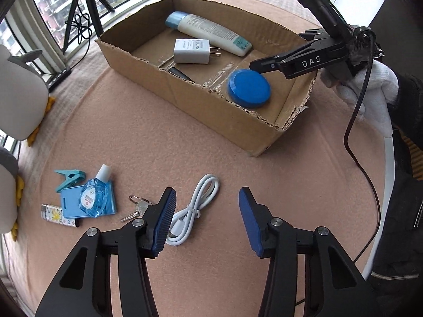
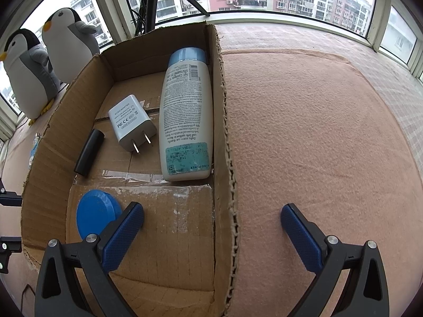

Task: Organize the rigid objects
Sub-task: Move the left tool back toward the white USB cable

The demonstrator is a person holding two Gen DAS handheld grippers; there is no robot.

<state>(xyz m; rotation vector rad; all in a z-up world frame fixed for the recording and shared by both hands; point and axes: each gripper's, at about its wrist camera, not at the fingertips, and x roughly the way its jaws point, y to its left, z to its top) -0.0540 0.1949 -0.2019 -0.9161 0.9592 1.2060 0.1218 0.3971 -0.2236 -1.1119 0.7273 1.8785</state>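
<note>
Both grippers empty, blue lid (image 1: 249, 87) in box (image 1: 185, 97)

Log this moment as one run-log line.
left gripper: open above white cable | right gripper: open over box wall | blue lid, charger, bottle boxed

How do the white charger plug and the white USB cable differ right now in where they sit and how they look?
The charger plug lies inside the cardboard box; the USB cable lies outside it on the pink blanket. The charger plug is a rigid block with two metal prongs; the USB cable is a tied, looped cord. The cable sits close to the open left gripper; the plug is farther off. Both are white.
</note>
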